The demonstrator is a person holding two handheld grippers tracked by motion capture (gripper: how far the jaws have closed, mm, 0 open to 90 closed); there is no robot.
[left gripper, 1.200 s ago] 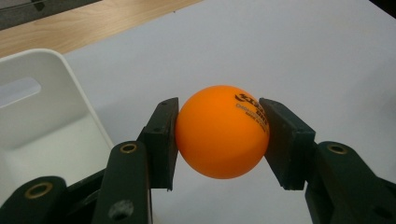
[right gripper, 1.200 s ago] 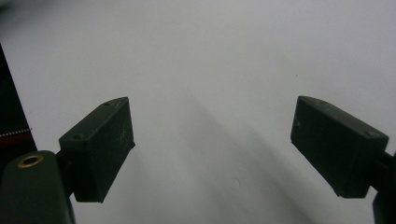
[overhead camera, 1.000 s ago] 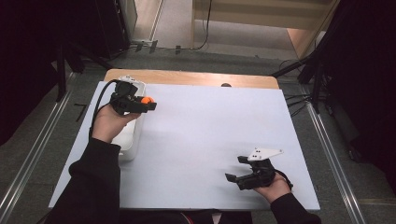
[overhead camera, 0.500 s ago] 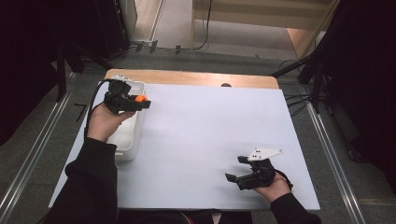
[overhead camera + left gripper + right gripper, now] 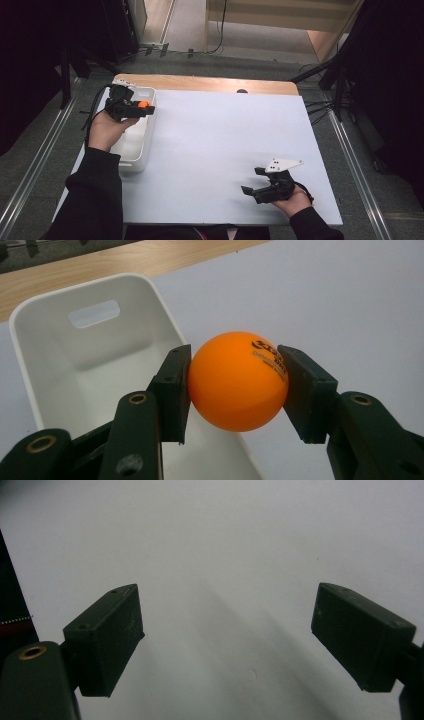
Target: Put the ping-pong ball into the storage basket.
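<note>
Here the left gripper (image 5: 146, 106) grips an orange ball (image 5: 238, 380) between its two pads, one pressed to each side, with black print on the ball turned toward the right-hand pad. In the high view the ball (image 5: 143, 104) sits at the gripper's tip, above the far end of a white bin (image 5: 131, 150) that stands along the left edge of the white table (image 5: 220, 150). The left gripper view looks past the ball into the bin (image 5: 85, 355), whose far wall has a slot handle; the ball hangs over the bin's right-hand rim, above the bin floor. The right gripper (image 5: 252, 184) rests low at the near right of the table, well apart from the bin. Its jaws stand wide apart with nothing between them, bare table (image 5: 225, 555) showing in the gap.
</note>
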